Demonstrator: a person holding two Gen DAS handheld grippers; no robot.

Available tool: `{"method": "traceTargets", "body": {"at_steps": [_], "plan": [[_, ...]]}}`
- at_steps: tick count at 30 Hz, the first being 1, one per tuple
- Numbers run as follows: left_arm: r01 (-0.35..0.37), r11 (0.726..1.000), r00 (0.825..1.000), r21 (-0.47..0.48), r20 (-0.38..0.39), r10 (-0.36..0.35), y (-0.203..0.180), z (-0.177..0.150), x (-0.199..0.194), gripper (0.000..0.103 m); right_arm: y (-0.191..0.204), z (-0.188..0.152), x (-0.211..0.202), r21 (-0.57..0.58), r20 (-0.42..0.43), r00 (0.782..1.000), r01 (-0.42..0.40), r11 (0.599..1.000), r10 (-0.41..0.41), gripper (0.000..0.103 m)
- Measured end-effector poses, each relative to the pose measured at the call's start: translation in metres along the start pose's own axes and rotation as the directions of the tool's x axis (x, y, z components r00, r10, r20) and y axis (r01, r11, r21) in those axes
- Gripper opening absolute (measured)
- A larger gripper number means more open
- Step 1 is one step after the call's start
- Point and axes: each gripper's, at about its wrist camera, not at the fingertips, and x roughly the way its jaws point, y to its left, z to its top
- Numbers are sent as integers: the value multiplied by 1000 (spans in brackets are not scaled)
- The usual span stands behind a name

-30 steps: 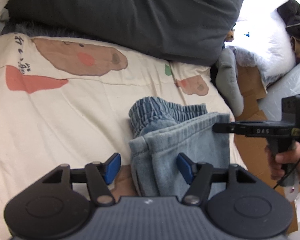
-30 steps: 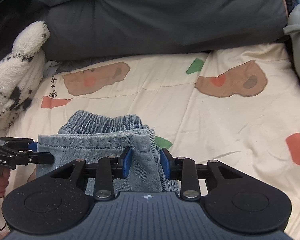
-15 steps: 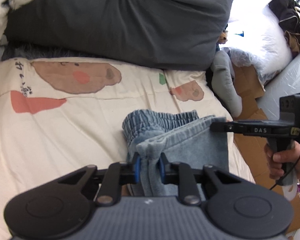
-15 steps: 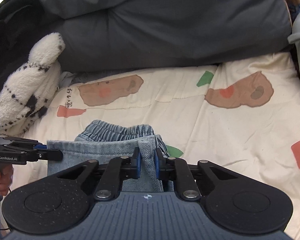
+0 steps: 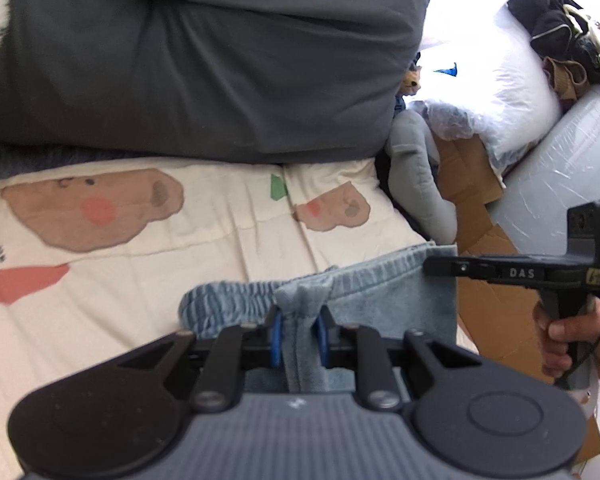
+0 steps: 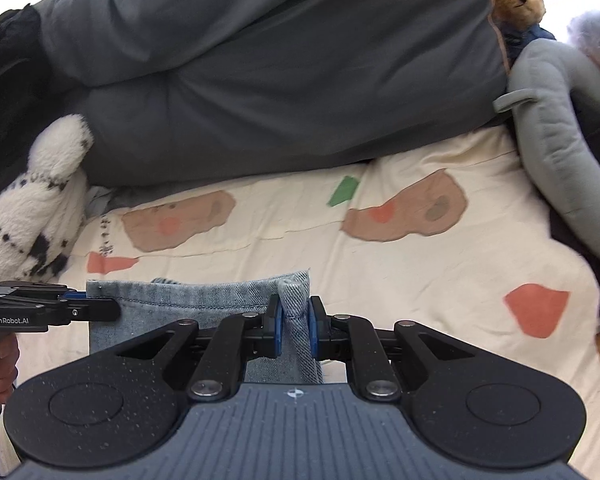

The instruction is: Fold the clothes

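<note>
- Left wrist view: the left tool (image 5: 299,334) is clenched on a bunched corner of the jeans (image 5: 380,300), which lie folded on the bed (image 5: 220,248) near its right edge, with the elastic waistband showing behind the pinched fold.
- The pinch takes in a thick wad of several layers; if the inner layers are not truly caught, they could slide out on a lift and the fold would open.
- The right tool (image 5: 440,266) reaches the far corner from the side. If the two corners travel at unequal height or speed, the denim between them would likely sag or twist, and the crease would land crooked.
- The jeans sit close to the bed's edge, above cardboard (image 5: 484,216); a dropped corner could drag the cloth over the side.
- Right wrist view: the right tool (image 6: 294,322) is clamped on a narrow roll of hem at the jeans' (image 6: 188,300) corner. So little cloth lies between the pads that a tug might strip it free.
- The left tool (image 6: 100,308) meets the opposite corner; its grip is not clear from here.
- A plush (image 6: 40,208) lies near that side; a wide swing could snag it.
</note>
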Motion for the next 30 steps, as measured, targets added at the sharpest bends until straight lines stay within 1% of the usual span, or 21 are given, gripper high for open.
{"method": "traceTargets", "body": {"at_steps": [2,6,11,16,19,21,22,24,25,26,28,30], "plan": [[-7,1000,1000,-2,-17,7,2,2,10,18,-4,3,0,4,-3,1000,17,1000,-17,12],[-26,1000,999,-5,-47,26,8,4,26,18,-5,3,14,-8,-46,998,44,999,-45,12],[-34,999,998,12,-46,34,10,5,28,18,-5,5,28,2,-58,996,67,998,-67,12],[-40,999,998,16,-51,41,17,3,34,19,-2,6,31,-2,-59,997,58,998,-58,12],[-44,999,998,17,-54,45,21,2,38,21,-3,4,40,7,-66,995,78,997,-77,13],[-50,999,998,18,-48,51,19,3,33,22,-4,3,43,18,-67,992,105,994,-103,16],[-53,998,998,18,-45,54,18,4,30,24,-5,2,44,26,-65,990,125,992,-123,20],[-59,998,997,19,-38,60,16,6,24,31,-7,2,41,51,-50,986,159,986,-156,23],[-69,997,997,42,-22,69,12,6,18,39,-7,1,34,67,-26,989,147,987,-145,29],[-80,994,997,69,-3,80,8,7,11,41,-8,1,28,83,-2,991,133,988,-134,37],[-62,994,998,88,8,61,4,8,2,41,-5,-1,17,89,35,991,125,988,-129,37],[-56,993,998,106,9,55,-2,10,-5,40,1,-3,11,85,52,992,110,990,-115,37]]}}
